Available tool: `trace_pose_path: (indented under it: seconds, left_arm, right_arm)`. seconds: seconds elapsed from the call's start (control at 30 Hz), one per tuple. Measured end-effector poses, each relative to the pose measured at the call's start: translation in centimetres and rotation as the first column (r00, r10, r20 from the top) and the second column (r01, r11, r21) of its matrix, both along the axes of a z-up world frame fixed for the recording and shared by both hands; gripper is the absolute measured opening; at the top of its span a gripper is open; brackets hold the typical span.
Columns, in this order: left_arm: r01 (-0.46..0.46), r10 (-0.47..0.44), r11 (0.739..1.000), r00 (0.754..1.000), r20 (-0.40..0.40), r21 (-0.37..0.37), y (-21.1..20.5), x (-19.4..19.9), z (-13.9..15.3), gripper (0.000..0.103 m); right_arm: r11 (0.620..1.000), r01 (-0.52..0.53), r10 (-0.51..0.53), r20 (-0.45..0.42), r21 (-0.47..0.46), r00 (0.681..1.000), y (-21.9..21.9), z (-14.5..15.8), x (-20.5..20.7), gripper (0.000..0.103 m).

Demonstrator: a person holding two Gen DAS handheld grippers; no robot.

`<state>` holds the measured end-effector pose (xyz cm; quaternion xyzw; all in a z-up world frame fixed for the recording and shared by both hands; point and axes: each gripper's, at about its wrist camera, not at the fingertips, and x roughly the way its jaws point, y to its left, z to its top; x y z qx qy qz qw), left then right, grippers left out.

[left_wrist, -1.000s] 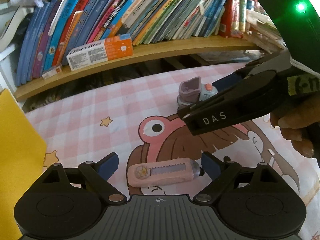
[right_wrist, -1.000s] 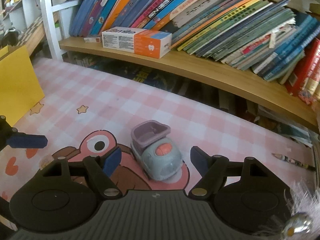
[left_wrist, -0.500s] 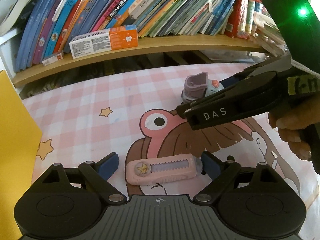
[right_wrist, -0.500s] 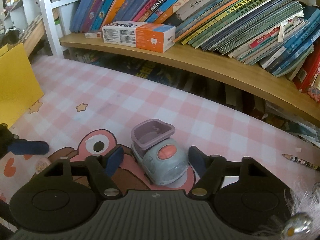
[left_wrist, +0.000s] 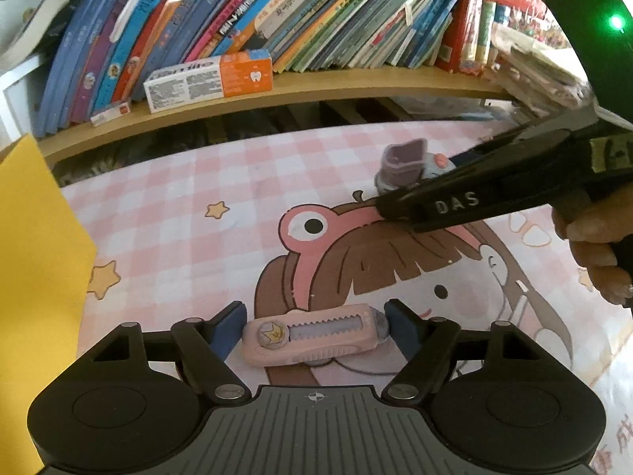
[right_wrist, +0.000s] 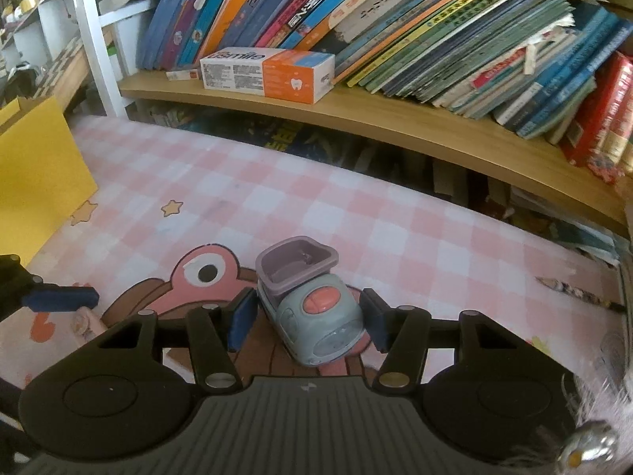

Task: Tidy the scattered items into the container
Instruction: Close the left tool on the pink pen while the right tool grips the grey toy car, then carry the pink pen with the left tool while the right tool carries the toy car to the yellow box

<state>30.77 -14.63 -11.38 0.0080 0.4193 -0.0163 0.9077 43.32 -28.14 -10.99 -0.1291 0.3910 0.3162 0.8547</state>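
A pink utility knife lies crosswise on the cartoon mat between the fingers of my left gripper. Its jaws are closing and the blue pads touch both ends of the knife. A grey-blue toy car with a purple bucket sits between the fingers of my right gripper. Those jaws are closing too, with the pads against the car's sides. In the left wrist view the same toy car shows behind the right gripper's black finger. A yellow container stands at the left edge.
A wooden shelf packed with leaning books runs along the back, with a toothpaste box on it. A pencil lies on the pink checked mat at the far right. A hand holds the right gripper.
Both pairs of jaws have narrowed. The left pads have come in to the knife's ends, and the right pads have closed the gaps beside the toy car. Neither hand has shifted much.
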Motion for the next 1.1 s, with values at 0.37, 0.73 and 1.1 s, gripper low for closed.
trace_pose_path:
  seconds: [0.37,0.73,1.1]
  left_arm:
    - [-0.029,0.033,0.998,0.998,0.055,-0.061,1.2,-4.5,3.9,0.078]
    - [-0.044,0.049,0.996,0.996,0.074,-0.074,2.6,-10.7,6.0,0.078]
    - [-0.049,0.057,0.993,0.996,0.072,-0.103,4.5,-15.3,6.8,0.078]
  right_arm:
    - [1.0,-0.004,0.004,0.0,-0.001,1.0,-1.5,2.4,-5.3,0.055]
    - [1.0,0.014,-0.014,-0.019,0.022,1.0,-2.0,4.0,-11.4,0.055]
    - [0.999,0.019,-0.017,-0.058,0.039,0.998,-1.8,4.4,-17.6,0.055]
